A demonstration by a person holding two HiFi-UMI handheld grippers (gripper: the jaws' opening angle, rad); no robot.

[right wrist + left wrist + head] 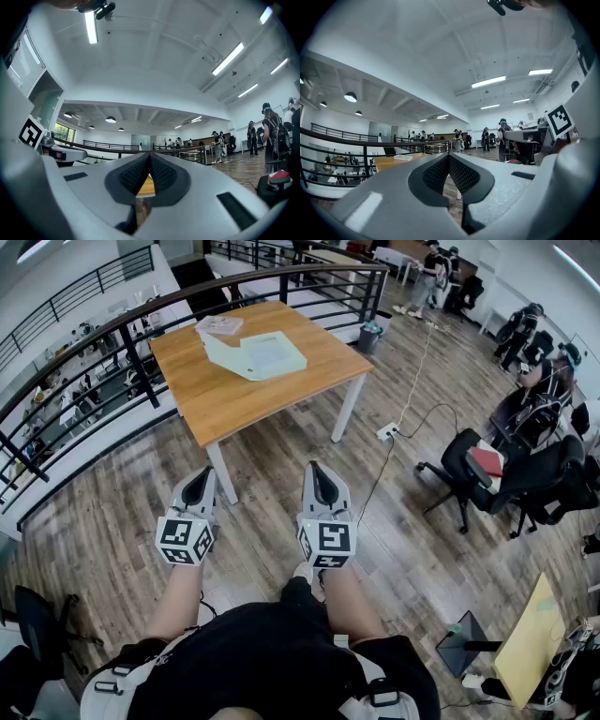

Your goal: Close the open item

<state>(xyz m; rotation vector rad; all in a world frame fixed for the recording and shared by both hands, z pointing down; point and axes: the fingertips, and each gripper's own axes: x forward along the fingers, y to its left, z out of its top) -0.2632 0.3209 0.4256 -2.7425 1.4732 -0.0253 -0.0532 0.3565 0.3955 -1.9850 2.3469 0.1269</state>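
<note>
A flat pale green box (257,354) lies on the far half of the wooden table (234,404), with a flap spread out toward the left. Behind it rests a smaller pinkish-white packet (219,326). Both grippers hang in the air over the floor, well short of the table's near edge. My left gripper (200,486) is shut and holds nothing; in its own view (449,157) the pads meet, and the table (391,162) shows far off. My right gripper (322,482) is shut and holds nothing too, its pads closed (150,159) with a sliver of table top (146,187) below them.
A dark metal railing (141,310) curves round the table's left and far sides. A black office chair (506,474) with a red item stands at right. A cable and power strip (388,432) lie on the wood floor. People stand at the far right. A yellow board (530,643) leans at lower right.
</note>
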